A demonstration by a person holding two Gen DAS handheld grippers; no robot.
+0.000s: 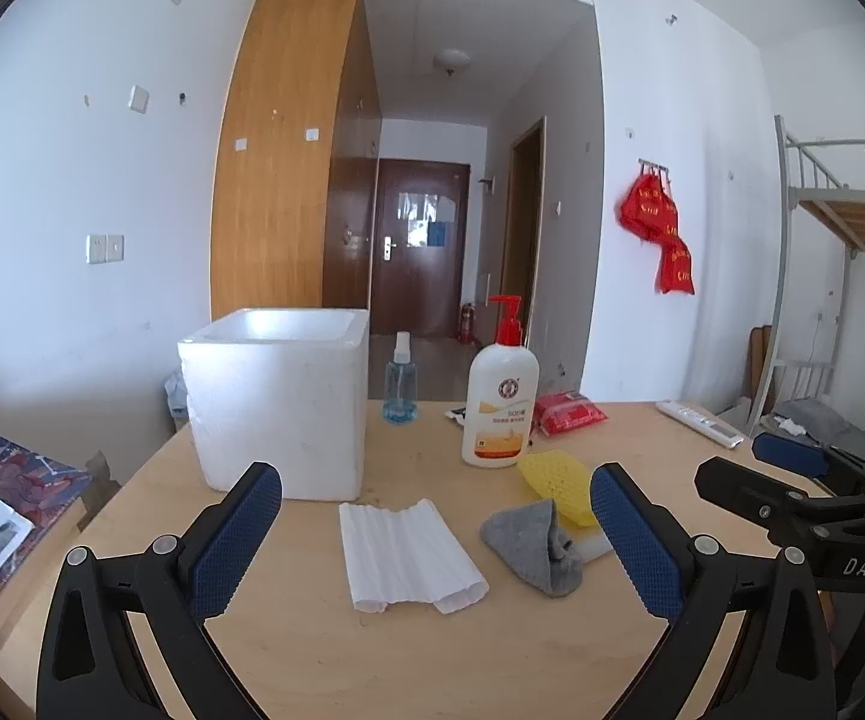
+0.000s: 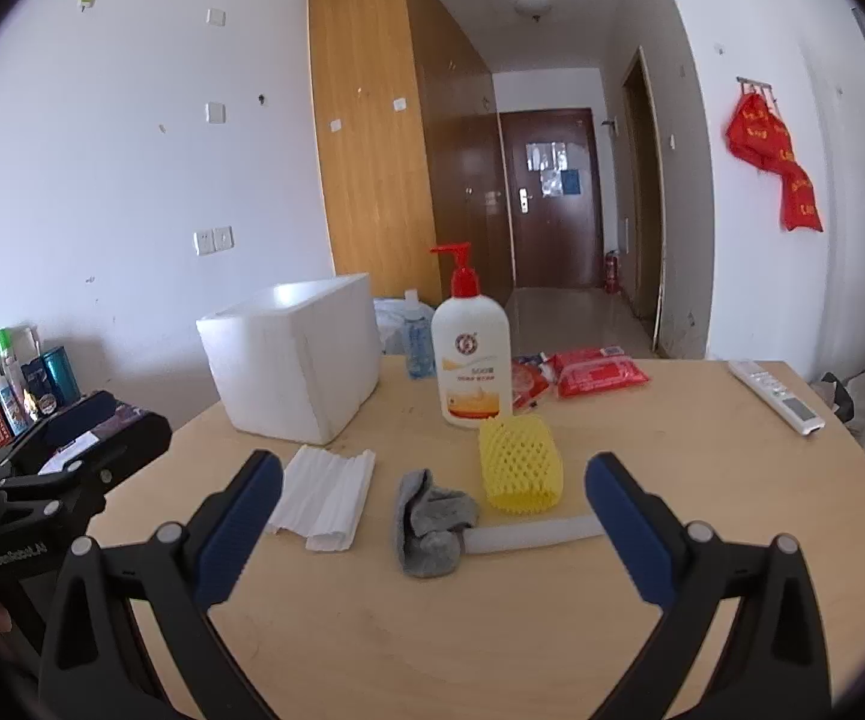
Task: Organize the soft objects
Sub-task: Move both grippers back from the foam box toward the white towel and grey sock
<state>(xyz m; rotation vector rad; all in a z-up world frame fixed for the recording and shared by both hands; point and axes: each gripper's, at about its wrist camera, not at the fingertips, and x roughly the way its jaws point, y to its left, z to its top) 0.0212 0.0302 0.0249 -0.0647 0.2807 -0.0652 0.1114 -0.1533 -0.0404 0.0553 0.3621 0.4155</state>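
On the wooden table lie a white ribbed foam sheet [image 1: 408, 558] [image 2: 327, 495], a crumpled grey sock [image 1: 531, 546] [image 2: 432, 522], a yellow foam fruit net [image 1: 558, 483] [image 2: 519, 462] and a white foam strip [image 2: 531, 531]. A white foam box [image 1: 279, 396] [image 2: 294, 354] stands open-topped at the back left. My left gripper [image 1: 435, 489] is open and empty above the sheet and sock. My right gripper [image 2: 432, 477] is open and empty, hovering near the sock and net. The right gripper also shows in the left wrist view [image 1: 792, 498].
A pump lotion bottle [image 1: 501, 396] [image 2: 471, 348], a blue spray bottle [image 1: 400, 384], red wipe packs [image 1: 570, 414] [image 2: 600, 372] and a white remote [image 1: 699, 423] [image 2: 777, 396] sit toward the back. The table edge [image 1: 102, 516] curves at the left. Cans and bottles [image 2: 12, 384] stand off left.
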